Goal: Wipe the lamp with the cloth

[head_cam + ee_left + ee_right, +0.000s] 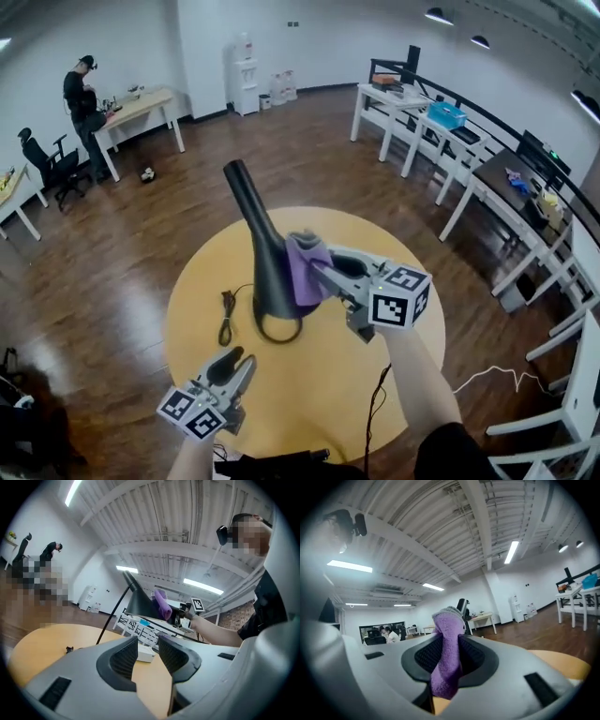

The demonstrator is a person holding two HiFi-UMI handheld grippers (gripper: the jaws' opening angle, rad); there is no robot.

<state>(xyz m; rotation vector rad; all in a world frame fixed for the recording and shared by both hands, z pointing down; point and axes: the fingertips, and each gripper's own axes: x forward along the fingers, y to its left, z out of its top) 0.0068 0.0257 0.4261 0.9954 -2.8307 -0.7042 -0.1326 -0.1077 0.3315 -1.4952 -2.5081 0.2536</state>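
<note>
While the right claw (328,272) grips the cloth (302,274) against the lamp (265,248), the left claw (242,362) is clenched.

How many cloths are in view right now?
1. The purple cloth is clamped in the right gripper, against the black lamp shade above the round table. None else shows; the lamp could hide another.
</note>
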